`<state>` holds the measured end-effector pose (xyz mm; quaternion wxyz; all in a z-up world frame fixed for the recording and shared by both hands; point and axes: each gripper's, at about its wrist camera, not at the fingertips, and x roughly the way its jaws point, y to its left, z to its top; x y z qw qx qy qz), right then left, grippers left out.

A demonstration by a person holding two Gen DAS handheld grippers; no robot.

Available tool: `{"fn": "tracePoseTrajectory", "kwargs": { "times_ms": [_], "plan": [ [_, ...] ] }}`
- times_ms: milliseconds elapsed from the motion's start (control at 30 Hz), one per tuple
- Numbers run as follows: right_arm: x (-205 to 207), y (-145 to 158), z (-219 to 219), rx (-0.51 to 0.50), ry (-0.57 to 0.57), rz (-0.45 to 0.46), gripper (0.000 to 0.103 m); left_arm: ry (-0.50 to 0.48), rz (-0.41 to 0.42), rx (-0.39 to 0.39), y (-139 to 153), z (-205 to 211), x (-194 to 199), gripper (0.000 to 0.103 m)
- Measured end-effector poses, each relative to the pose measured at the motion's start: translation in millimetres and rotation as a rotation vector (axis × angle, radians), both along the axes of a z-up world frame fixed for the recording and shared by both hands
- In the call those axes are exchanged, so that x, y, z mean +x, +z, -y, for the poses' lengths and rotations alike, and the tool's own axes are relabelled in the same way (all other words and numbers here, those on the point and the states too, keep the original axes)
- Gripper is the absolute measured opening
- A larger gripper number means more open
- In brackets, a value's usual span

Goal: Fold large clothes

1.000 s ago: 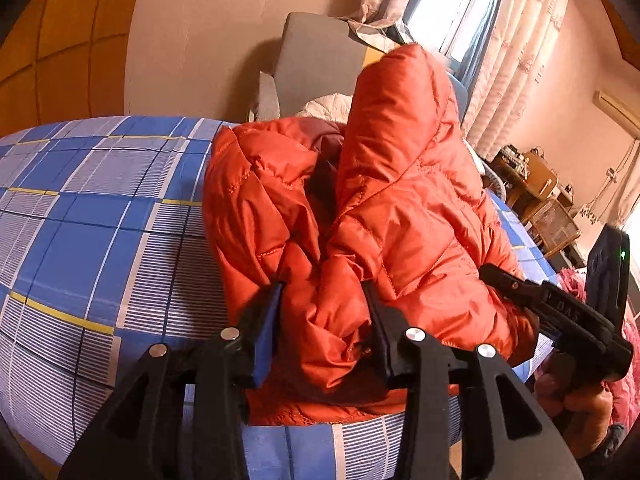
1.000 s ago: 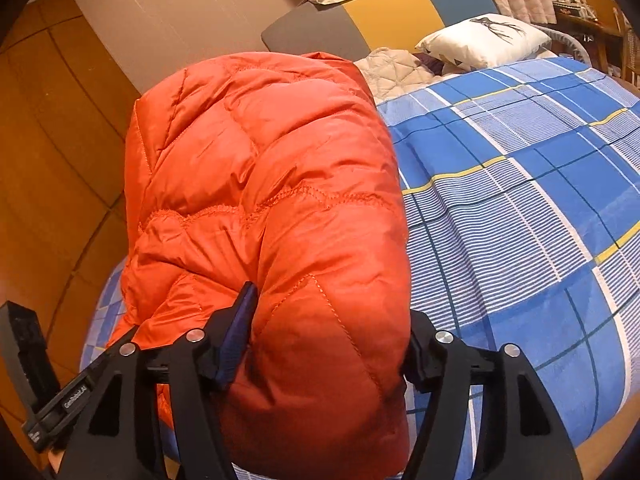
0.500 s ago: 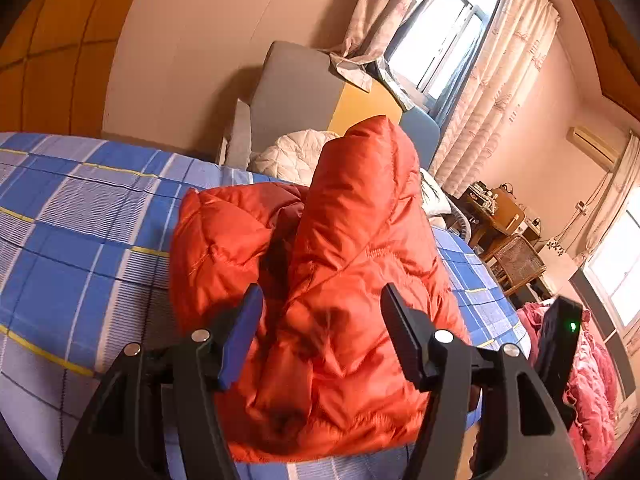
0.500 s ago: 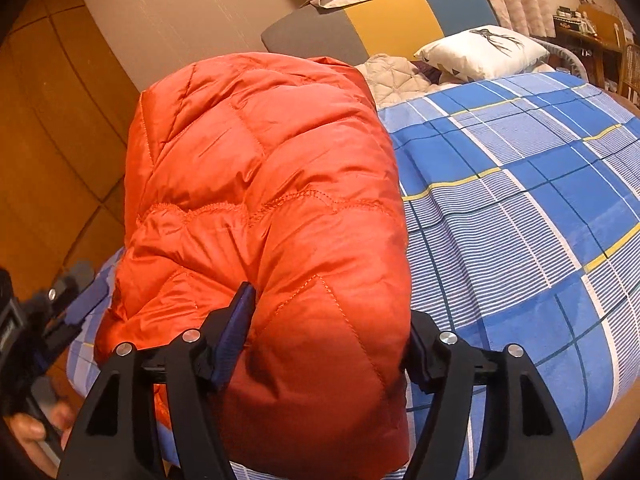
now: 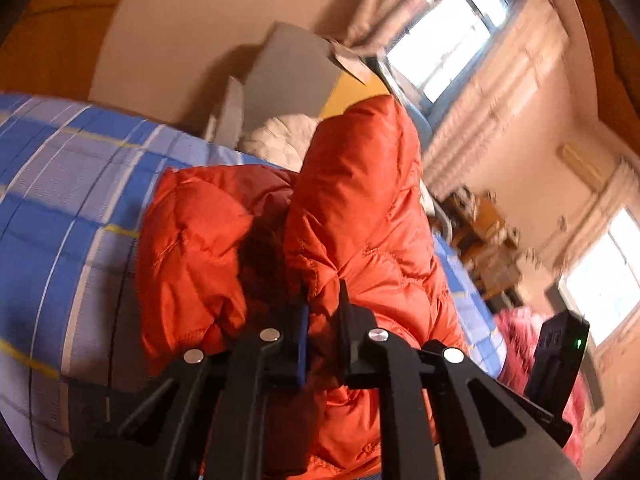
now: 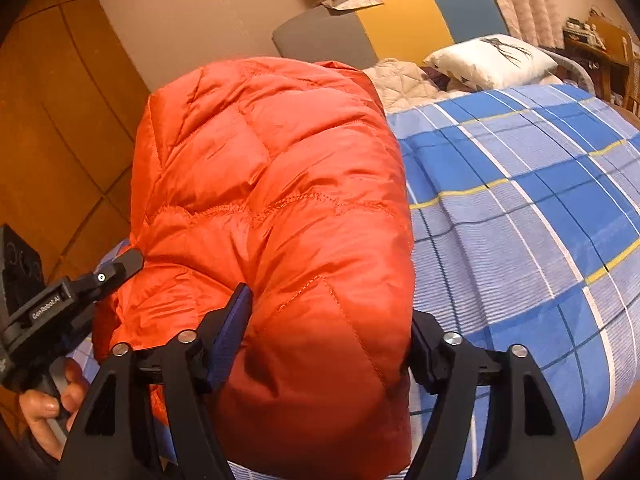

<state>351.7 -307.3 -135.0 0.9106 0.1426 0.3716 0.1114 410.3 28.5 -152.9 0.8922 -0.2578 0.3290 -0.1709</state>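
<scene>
Now mid-fold: orange puffer jacket point(image 6: 272, 208) bunched on plaid bed point(image 6: 540, 220). Left gripper point(image 5: 322, 316) jaws narrow, pinching jacket edge. Right gripper point(image 6: 328, 344) jaws wide, straddling bulky fold. Next, likely: lift, carry edge across, flatten.

One orange puffer jacket point(image 6: 272, 208) on one blue plaid bedspread point(image 6: 520, 208). Two grippers, left gripper point(image 5: 322, 312) and right gripper point(image 6: 328, 320). One white pillow point(image 6: 494, 60). Two windows: upper window point(image 5: 444, 36), lower window point(image 5: 604, 284).
</scene>
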Motion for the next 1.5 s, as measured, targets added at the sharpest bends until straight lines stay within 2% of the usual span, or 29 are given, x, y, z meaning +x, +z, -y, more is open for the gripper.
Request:
{"fn": "tracePoseTrajectory", "kwargs": {
  "times_ms": [100, 200, 300, 467, 633, 767, 933, 1067, 1267, 1333, 1500],
  "plan": [
    [0, -1, -11, -0.017, 0.023, 0.010, 0.082, 0.084, -0.050, -0.079, -22, -16, -12, 0.010],
    [2, -3, -22, -0.050, 0.040, 0.014, 0.084, 0.123, -0.088, -0.074, -37, -20, -18, 0.010],
    [11, -13, -29, -0.083, 0.041, -0.027, 0.084, 0.126, -0.113, -0.049, -44, -20, -13, 0.011],
    [16, -27, -25, -0.064, 0.021, -0.062, 0.084, 0.118, -0.132, 0.030, -46, -13, -9, 0.011],
    [10, -21, -22, -0.046, 0.010, -0.050, 0.084, 0.128, -0.128, 0.136, -28, -7, -16, 0.013],
    [-1, -7, -19, -0.057, -0.003, -0.018, 0.085, 0.149, -0.101, 0.225, -17, -1, -29, 0.019],
    [-23, 14, -18, -0.104, -0.022, 0.049, 0.085, 0.153, -0.094, 0.251, -13, -2, -37, 0.021],
    [-34, 21, -18, -0.116, -0.030, 0.057, 0.085, 0.155, -0.095, 0.264, -12, -1, -40, 0.023],
    [-31, -3, -37, -0.149, -0.026, -0.022, 0.085, 0.151, -0.103, 0.265, -21, -3, -37, 0.022],
    [-29, -9, -48, -0.209, -0.028, -0.023, 0.086, 0.144, -0.105, 0.259, -25, -3, -33, 0.022],
    [-26, -11, -55, -0.246, -0.033, -0.030, 0.086, 0.135, -0.120, 0.230, -34, -10, -28, 0.023]
  ]
}}
